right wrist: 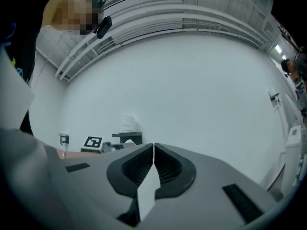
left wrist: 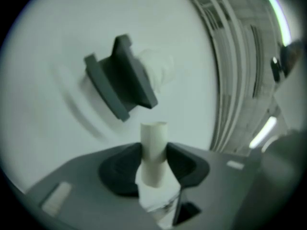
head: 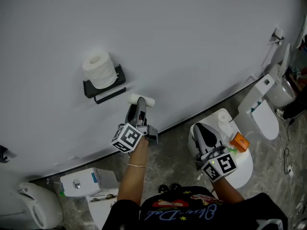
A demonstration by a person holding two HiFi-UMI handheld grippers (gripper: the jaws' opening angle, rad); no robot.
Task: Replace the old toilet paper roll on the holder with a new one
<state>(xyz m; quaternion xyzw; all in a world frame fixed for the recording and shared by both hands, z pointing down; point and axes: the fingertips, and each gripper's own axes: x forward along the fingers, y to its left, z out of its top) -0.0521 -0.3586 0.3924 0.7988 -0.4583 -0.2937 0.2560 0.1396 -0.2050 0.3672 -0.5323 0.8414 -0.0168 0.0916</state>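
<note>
The left gripper (head: 139, 104) pinches the bare cardboard tube (head: 148, 100) across its length, just right of and below the wall holder (head: 89, 88), where a full roll (head: 100, 70) stands upright on top. The right gripper (head: 205, 134), jaws pressed together on nothing, hangs farther right, well apart.

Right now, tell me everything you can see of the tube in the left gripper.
The tube is a bare off-white cylinder, cardboard by its look, with no paper left on it. The left gripper is clamped on its middle, both ends sticking out past the jaws. In the head view it lies crosswise, below and right of the black holder, apart from it.
</note>
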